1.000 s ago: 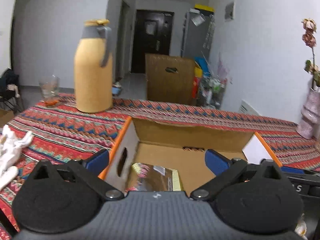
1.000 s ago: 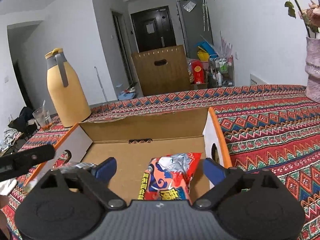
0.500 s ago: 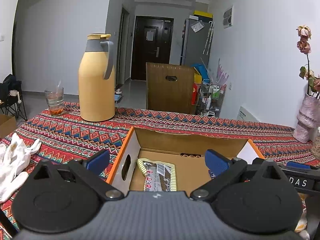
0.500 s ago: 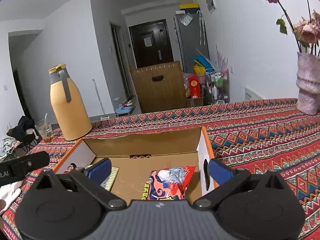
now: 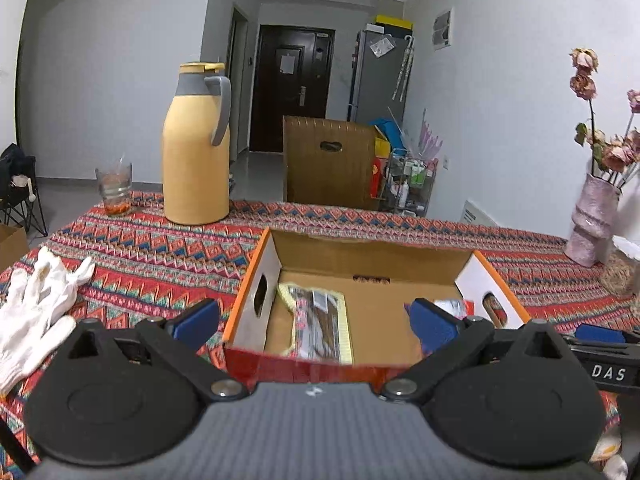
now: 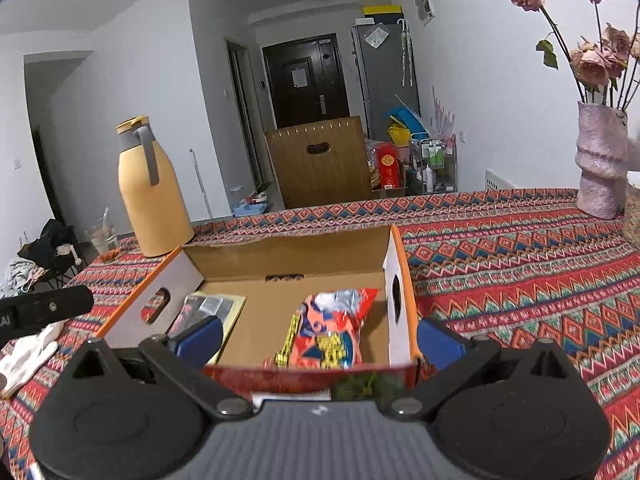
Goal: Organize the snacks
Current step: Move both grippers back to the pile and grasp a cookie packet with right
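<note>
from the left wrist view, the left gripper [image 5: 314, 322] hangs in front of an open cardboard box [image 5: 372, 256] with its jaws spread wide and nothing between them. the box sits on a table covered by a red patterned tablecloth [image 5: 160, 248]. inside, against the box's left wall, lies a brown and yellow snack packet [image 5: 320, 324]; the edge of a second packet shows at the right wall. a yellow thermos [image 5: 197, 148] with a grey handle stands upright near the far edge, a glass [image 5: 114, 188] to its left, and white gloves [image 5: 36, 308] lie on the cloth at the left. a pink vase [image 5: 592, 220] of dried roses stands at the far right. beyond the table are a brown chair back [image 5: 328, 160], a dark door [image 5: 292, 88] and a grey fridge [image 5: 378, 76].

from the right wrist view, the right gripper [image 6: 320, 338] is likewise wide apart and holds nothing, poised at the box's near wall. a red snack bag [image 6: 332, 328] lies on the box floor close to the right wall, well apart from the brown and yellow packet at the left. the thermos stands behind the box's left corner, the vase on the cloth far to the right. white walls enclose the room, and a cluttered wire rack [image 6: 434, 164] stands by the fridge.
</note>
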### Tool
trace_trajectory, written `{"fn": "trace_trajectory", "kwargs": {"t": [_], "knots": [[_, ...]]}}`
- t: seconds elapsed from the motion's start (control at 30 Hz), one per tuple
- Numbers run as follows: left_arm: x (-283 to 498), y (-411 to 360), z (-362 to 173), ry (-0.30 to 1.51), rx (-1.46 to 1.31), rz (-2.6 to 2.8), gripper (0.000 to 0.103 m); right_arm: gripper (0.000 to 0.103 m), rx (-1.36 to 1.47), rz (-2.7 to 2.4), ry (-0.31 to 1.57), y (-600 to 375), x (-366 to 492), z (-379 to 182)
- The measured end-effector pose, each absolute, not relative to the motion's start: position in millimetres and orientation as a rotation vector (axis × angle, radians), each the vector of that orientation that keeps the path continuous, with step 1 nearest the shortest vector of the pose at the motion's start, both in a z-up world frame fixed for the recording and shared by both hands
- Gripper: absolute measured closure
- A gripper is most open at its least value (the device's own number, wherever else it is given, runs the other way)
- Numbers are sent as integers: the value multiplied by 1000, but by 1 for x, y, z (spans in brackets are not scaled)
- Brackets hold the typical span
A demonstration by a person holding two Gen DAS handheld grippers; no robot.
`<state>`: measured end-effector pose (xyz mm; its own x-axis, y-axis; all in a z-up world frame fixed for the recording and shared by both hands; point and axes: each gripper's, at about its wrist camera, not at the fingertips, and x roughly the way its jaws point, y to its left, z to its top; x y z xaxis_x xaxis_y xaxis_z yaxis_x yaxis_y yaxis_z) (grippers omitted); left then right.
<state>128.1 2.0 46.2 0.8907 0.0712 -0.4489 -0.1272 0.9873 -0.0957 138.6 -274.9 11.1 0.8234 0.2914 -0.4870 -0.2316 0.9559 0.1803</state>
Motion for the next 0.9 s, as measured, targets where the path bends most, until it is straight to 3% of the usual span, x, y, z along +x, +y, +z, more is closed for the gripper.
{"fn": "trace_trajectory", "kwargs": {"t": [0.9], "knots": [[41,15,-22,646,-144,75,0,0,85,258,705,-300,31,-48]]}}
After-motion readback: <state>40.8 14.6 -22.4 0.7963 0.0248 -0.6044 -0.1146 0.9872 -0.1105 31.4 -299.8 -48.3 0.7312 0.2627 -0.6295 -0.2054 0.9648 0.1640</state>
